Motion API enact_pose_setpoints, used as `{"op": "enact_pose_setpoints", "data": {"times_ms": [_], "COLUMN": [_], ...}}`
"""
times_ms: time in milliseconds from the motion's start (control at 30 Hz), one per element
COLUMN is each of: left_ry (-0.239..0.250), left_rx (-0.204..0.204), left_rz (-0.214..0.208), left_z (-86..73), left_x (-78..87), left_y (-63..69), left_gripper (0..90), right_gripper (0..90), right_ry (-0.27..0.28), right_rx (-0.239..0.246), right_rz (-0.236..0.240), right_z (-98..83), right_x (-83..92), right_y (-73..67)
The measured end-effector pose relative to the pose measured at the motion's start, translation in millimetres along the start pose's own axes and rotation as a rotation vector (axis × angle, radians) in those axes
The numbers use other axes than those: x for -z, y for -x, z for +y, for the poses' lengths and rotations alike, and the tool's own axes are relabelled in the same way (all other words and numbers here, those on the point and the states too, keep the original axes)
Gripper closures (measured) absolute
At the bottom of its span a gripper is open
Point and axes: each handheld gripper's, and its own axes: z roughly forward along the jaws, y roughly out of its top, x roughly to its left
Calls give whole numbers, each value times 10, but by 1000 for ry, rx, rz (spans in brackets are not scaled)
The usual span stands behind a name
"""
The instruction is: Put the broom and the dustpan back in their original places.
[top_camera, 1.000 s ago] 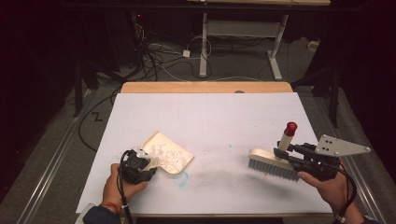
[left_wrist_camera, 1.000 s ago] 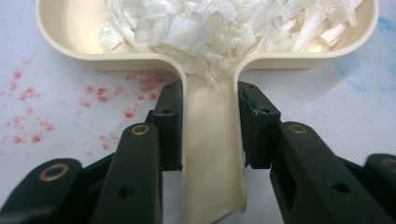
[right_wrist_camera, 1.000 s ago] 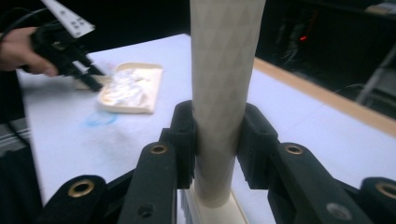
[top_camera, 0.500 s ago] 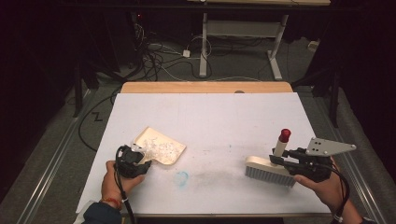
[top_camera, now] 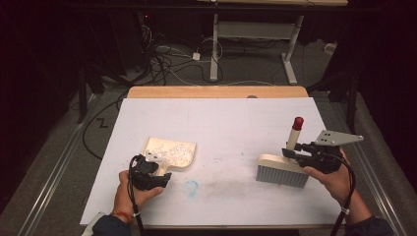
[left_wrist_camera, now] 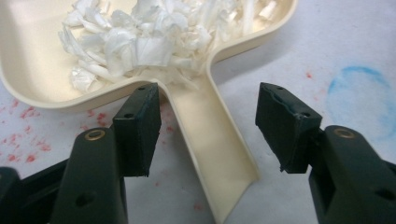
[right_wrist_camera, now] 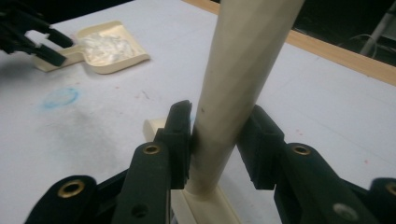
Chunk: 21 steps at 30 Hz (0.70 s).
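High view: the cream plastic dustpan (top_camera: 169, 155) full of white paper shreds (top_camera: 178, 153) lies on the white counter (top_camera: 221, 128), near the left tongs (top_camera: 156, 169).

Left gripper view: the jaws have just been opening and stand apart around the handle; a nudge could spill shreds.

Right gripper view: the right tongs (right_wrist_camera: 215, 140) grip the cream brush (right_wrist_camera: 243, 74) handle; loosening might tip it.

The dustpan (top_camera: 183, 158) was cream, heaped with white paper shreds (left_wrist_camera: 154, 39). Beside the dustpan, a blue ring mark (top_camera: 191, 187) and red specks stained the white table (top_camera: 221, 123). The brush (top_camera: 281, 169) was cream with seemingly grey bristles and a red-tipped handle.
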Motion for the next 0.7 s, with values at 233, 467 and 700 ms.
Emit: {"op": "enact_pose_setpoints", "data": {"times_ms": [233, 467, 700], "left_ry": [231, 253, 242], "left_rx": [-178, -217, -233], "left_rz": [9, 31, 37], "left_z": [-186, -339, -355], "left_x": [262, 258, 241], "left_y": [80, 83, 124], "left_gripper": [333, 277, 259], "right_gripper": [622, 579, 545], "right_ry": [-54, -118, -111], "right_rx": [-26, -32, -41], "right_rz": [-67, -170, -291], "right_z": [101, 160, 222], "right_x": [-265, -551, -726], "right_y": [148, 224, 313]}}
